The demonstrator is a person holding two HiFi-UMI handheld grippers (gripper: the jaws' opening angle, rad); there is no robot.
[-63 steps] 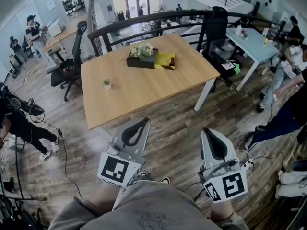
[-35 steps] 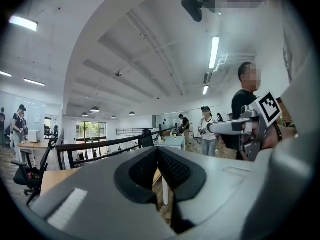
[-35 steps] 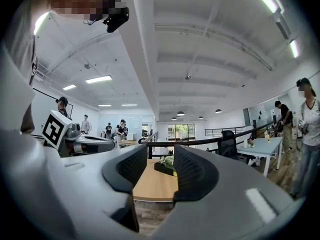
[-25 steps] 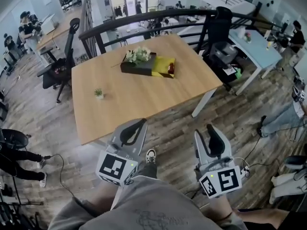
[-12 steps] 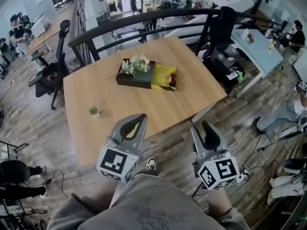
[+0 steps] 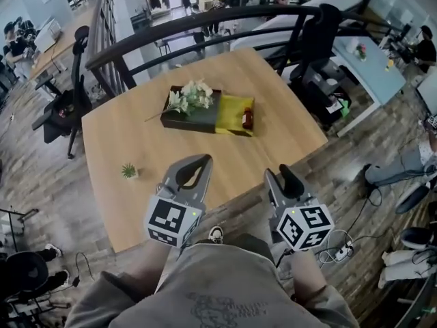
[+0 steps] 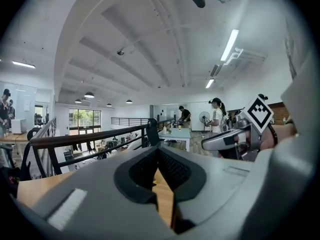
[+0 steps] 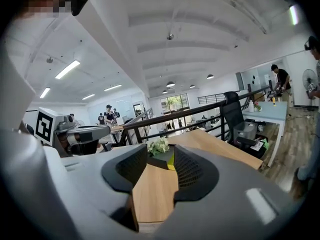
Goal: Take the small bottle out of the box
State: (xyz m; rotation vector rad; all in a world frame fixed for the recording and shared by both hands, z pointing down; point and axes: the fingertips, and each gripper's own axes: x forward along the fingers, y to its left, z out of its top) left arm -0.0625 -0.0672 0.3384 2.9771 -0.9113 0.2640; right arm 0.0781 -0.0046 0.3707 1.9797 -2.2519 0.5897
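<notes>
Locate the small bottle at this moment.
Head view: the small bottle sits at the yellow right end of the box, right of the white flowers.

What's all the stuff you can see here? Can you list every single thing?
table: one, light wood, middle of the room
box: one, dark with a yellow part, on the table's far half
flowers: one bunch, white, in the box's dark part
small bottle: one, dark red, in the box's yellow part
little plant: one, green, on the table's left side
railing: one, black, behind the table
office chair: one, black, left of the table
second table: one, pale blue, far right
left gripper: one, grey, jaw tips together, empty
right gripper: one, grey, jaws apart, empty
</notes>
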